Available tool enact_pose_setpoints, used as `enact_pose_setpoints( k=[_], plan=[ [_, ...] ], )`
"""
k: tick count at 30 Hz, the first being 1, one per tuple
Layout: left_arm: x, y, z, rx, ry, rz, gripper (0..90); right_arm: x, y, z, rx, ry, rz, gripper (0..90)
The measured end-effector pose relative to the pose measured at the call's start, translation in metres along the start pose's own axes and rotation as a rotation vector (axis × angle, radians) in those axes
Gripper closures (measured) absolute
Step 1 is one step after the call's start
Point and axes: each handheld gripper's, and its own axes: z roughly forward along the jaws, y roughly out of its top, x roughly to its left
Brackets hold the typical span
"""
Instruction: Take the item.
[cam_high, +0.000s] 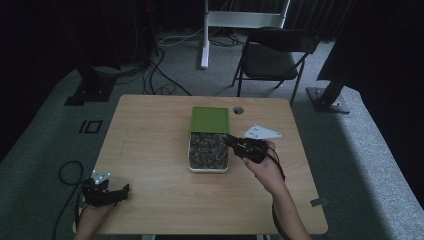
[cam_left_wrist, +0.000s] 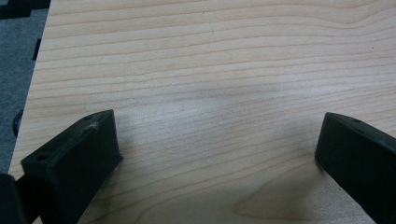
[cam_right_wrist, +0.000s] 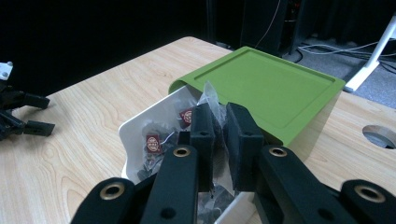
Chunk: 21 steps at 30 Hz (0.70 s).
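A white box (cam_high: 208, 170) full of small clear tea bags (cam_high: 207, 150) stands mid-table, its green lid (cam_high: 210, 120) slid back over the far half. My right gripper (cam_high: 227, 139) hovers over the box's right edge. In the right gripper view its jaws (cam_right_wrist: 219, 121) are shut on one clear tea bag (cam_right_wrist: 209, 95), held just above the other bags (cam_right_wrist: 152, 142) and in front of the lid (cam_right_wrist: 261, 86). My left gripper (cam_high: 125, 189) rests at the table's front left corner. In its own view it (cam_left_wrist: 217, 135) is open over bare wood.
A round cable hole (cam_high: 238, 109) lies in the table just right of the lid. Beyond the table stand a black folding chair (cam_high: 275, 52) and a white stand leg (cam_high: 205, 35). Cables trail over the grey carpet at the left.
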Motion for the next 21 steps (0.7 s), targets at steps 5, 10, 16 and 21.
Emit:
enact_pose_setpoints(
  k=[5,10,16,21],
  plan=[
    [0.0,0.0,0.0,0.0,0.0,0.0,0.2,-0.004,0.0,-0.004,-0.006,-0.009,0.005,82.4],
    [0.0,0.0,0.0,0.0,0.0,0.0,0.2,-0.009,-0.002,-0.008,-0.012,-0.024,0.014,82.3],
    [0.0,0.0,0.0,0.0,0.0,0.0,0.2,-0.017,-0.005,-0.015,-0.018,-0.044,0.024,82.4],
    [0.0,0.0,0.0,0.0,0.0,0.0,0.2,-0.023,-0.007,-0.019,-0.018,-0.057,0.038,82.4]
  ],
)
